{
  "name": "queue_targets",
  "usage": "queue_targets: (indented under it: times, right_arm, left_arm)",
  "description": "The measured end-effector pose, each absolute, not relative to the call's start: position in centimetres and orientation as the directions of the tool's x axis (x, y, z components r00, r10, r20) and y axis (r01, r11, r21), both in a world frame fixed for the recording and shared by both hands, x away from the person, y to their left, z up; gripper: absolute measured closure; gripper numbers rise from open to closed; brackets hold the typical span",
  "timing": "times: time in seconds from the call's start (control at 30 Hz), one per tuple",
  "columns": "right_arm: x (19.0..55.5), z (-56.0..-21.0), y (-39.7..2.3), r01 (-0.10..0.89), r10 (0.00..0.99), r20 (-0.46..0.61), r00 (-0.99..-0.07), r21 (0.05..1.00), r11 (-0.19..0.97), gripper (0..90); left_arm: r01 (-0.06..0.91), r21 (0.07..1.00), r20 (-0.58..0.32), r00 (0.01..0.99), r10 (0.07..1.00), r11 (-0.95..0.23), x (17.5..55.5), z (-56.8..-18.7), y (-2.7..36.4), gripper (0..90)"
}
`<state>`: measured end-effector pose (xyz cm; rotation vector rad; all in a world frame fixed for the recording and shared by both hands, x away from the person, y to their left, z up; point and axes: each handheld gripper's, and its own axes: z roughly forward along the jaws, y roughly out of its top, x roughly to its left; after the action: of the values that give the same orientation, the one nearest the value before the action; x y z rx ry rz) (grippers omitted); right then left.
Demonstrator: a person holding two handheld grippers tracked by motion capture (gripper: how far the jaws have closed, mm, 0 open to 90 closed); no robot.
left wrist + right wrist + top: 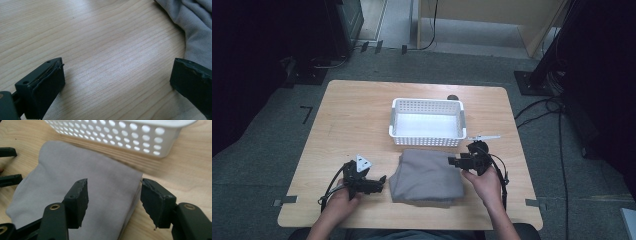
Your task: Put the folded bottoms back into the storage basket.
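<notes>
Right claw (pixel 113 200) is spread wide, nothing in it, hovering over the right edge of the folded grey cloth (pixel 427 176). One jaw sits above the fabric and the other hangs past the edge over bare table (pixel 352 115). Left claw (pixel 381 181) is also open and empty, low on the wood just left of the cloth, with the cloth's rumpled left edge right by its far jaw.

My guess at the risk: if the right claw closes from here it may pinch only the top layer, so the fold falls open when lifted. The left claw looks like it could shove the cloth sideways instead of getting under it.

The white perforated basket (pixel 427 122) sits empty just behind the cloth.
</notes>
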<state>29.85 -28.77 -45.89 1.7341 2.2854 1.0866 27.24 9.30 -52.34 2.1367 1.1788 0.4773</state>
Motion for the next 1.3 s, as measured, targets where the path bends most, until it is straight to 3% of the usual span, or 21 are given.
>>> queue_targets:
  times: [0.43, 0.9, 1.3]
  right_arm:
    - [28.3, -47.9, -27.4, 0.853, 0.872, 0.356, -0.337, 0.507, 0.123, 33.9]
    - [27.9, -49.6, -26.1, 0.882, 0.879, 0.362, -0.310, 0.455, 0.124, 22.3]
    - [28.1, -49.6, -24.1, 0.874, 0.891, 0.324, -0.319, 0.465, 0.144, 25.3]
  left_arm:
    - [0.613, 0.687, 0.007, 0.531, 0.847, -0.390, 27.2, -52.3, 9.3, 0.0]
    - [0.614, 0.687, 0.006, 0.530, 0.848, -0.389, 27.2, -52.3, 9.3, 0.0]
    - [0.614, 0.687, 0.006, 0.530, 0.848, -0.388, 27.2, -52.4, 9.3, 0.0]
